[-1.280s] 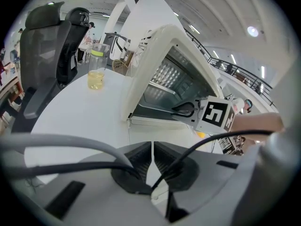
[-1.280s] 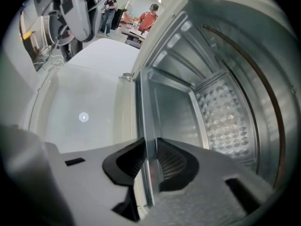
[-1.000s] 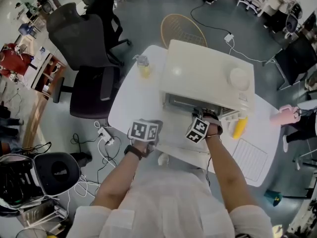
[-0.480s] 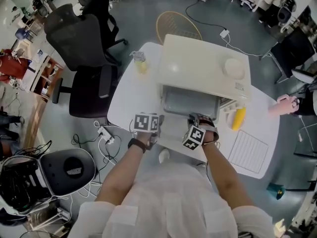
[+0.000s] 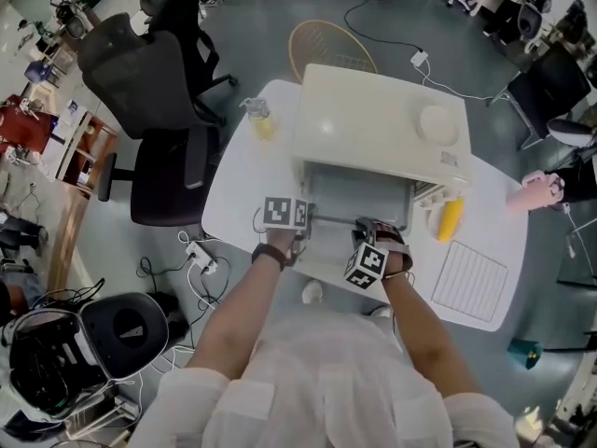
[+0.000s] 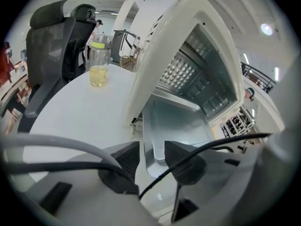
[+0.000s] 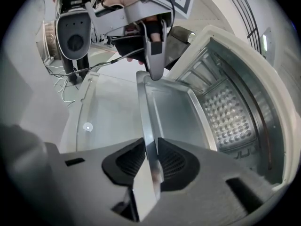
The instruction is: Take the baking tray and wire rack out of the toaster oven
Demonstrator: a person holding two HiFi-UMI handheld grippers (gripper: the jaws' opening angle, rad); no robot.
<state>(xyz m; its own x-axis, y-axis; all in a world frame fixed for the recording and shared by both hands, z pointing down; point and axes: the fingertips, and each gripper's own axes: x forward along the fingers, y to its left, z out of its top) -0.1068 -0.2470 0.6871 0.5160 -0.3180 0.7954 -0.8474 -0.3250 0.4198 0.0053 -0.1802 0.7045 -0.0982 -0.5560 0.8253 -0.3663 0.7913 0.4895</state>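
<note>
Baking tray (image 5: 359,203), toaster oven (image 5: 378,119), jar (image 5: 262,119) alongside

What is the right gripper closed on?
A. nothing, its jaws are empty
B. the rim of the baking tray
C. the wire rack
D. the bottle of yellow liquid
B: the right gripper pinches the baking tray by its rim, with both pads pressing on the metal.

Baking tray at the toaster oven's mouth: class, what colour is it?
The baking tray is plain silver-grey metal, seen best in the right gripper view.
</note>
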